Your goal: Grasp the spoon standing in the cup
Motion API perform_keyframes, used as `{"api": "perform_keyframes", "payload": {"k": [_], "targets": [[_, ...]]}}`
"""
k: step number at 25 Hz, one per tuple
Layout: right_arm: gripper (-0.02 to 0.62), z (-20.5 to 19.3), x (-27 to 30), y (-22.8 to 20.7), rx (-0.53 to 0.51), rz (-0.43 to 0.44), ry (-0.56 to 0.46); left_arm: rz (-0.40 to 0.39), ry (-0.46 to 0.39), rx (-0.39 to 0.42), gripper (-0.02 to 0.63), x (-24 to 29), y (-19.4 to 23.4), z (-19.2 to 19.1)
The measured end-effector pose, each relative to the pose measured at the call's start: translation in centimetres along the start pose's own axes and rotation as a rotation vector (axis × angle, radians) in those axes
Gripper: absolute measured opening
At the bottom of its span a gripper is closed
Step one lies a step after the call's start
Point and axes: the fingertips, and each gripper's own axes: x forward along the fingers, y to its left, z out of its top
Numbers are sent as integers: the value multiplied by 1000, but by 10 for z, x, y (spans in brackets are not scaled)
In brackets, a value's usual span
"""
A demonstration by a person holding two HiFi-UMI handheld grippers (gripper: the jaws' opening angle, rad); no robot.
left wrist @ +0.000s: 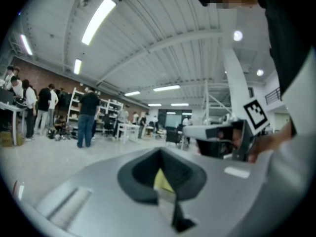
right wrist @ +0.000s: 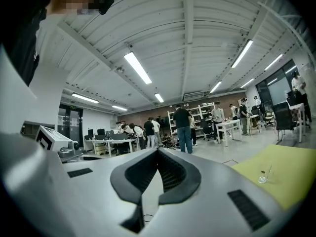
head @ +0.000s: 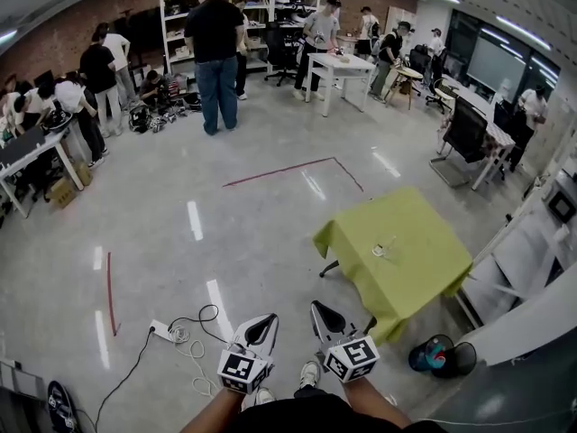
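Note:
A small clear cup [head: 382,250] with a thin spoon [head: 389,243] standing in it rests on a table under a yellow-green cloth [head: 424,260], ahead and to the right in the head view. The right gripper view shows the cup [right wrist: 263,176] far off at its right edge. Both grippers hang low near the person's body, well short of the table. My left gripper [head: 262,326] and my right gripper [head: 325,313] are side by side, their jaws together and nothing between them. The jaw tips meet in the left gripper view [left wrist: 160,151] and in the right gripper view [right wrist: 159,150].
A power strip with coiled cable [head: 176,332] lies on the floor left of my grippers. A dark bin [head: 435,354] stands by the table's near corner. Several people stand around white tables [head: 341,64] and shelves [head: 239,7] at the back. White benches [head: 532,260] run along the right.

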Motion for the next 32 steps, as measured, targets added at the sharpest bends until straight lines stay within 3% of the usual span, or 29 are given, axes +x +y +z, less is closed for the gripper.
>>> {"api": "perform_keyframes", "payload": {"k": [18,28,32], "targets": [[6,33,22,-149,29,19,-48,20,9,47,6,141,-11,30],[6,29,32,-194,52,9,-35,93,22,46,6,173,5,39],[6,24,45,-203,61,8,-27,53,33,45,6,196,4,35]]}}
